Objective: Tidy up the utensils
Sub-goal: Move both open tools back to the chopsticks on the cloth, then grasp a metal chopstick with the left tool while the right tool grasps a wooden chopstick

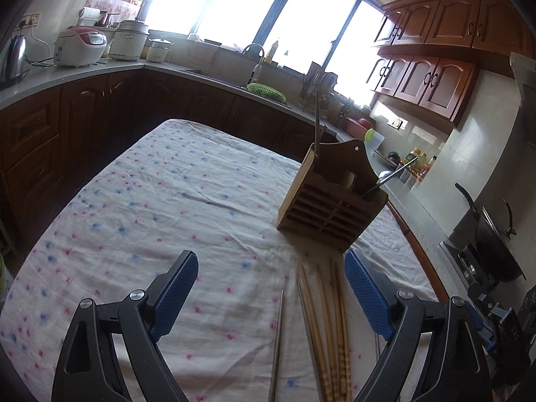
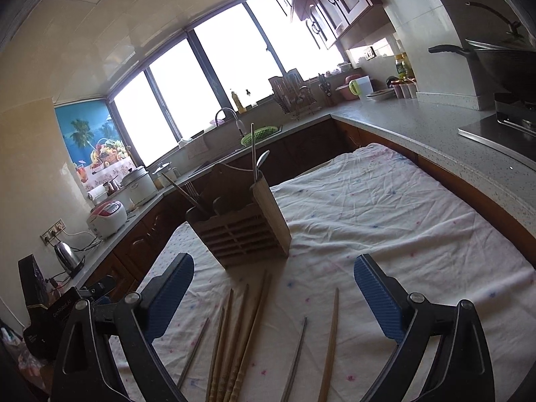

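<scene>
A wooden utensil holder [image 1: 330,206] [image 2: 243,224] stands on the cloth-covered table [image 1: 160,194] [image 2: 385,207], with a few utensils sticking up out of it. Several wooden chopsticks [image 1: 330,328] [image 2: 239,331] lie bunched in front of it. A metal chopstick [image 1: 276,345] [image 2: 294,358] lies beside them, another metal chopstick [image 2: 194,351] lies left of the bunch, and a lone wooden chopstick [image 2: 330,345] lies to the right. My left gripper [image 1: 269,296] hovers open over the bunch, holding nothing. My right gripper [image 2: 273,296] is open above the chopsticks, also with nothing in it.
Kitchen counters wrap around the table. A kettle [image 1: 15,58], rice cookers [image 1: 80,47] and a sink with a green basket [image 1: 266,90] stand behind it. A wok [image 1: 495,244] sits on the stove at the right. The other gripper's body [image 2: 50,308] shows at the right wrist view's left edge.
</scene>
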A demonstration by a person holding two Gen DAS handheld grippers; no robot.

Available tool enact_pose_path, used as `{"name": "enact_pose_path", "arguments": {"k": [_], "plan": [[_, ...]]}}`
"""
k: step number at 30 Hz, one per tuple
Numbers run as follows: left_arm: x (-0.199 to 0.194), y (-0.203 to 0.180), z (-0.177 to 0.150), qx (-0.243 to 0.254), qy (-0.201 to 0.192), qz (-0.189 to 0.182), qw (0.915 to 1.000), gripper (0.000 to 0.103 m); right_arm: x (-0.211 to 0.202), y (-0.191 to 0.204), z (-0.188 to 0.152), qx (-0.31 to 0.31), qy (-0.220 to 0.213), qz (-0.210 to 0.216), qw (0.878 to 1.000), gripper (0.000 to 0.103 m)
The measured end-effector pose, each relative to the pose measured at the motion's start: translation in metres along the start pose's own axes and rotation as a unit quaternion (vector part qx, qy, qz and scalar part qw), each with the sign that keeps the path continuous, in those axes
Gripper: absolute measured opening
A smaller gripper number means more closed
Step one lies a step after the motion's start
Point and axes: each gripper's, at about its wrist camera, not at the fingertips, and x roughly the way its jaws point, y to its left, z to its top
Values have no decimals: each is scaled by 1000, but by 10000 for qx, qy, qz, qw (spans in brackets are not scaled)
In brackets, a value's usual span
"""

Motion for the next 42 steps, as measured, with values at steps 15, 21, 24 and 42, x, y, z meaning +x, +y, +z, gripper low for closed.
{"name": "enact_pose_path", "arguments": {"k": [15, 21, 24, 42], "plan": [[1, -11, -16, 344, 637, 182, 9972, 88, 14, -2, -36, -122, 529, -63, 9985, 97], [18, -20, -16, 583, 941, 196, 9937, 83, 23, -2, -35, -93, 635, -11, 9979, 96], [27, -24, -15, 660, 1111, 168, 9915, 74, 29, -1, -33, -108, 706, 6, 9974, 90], [108, -46, -12, 1191, 2058, 162, 9712, 30, 150, 27, -28, -587, 1978, -107, 9784, 23]]}}
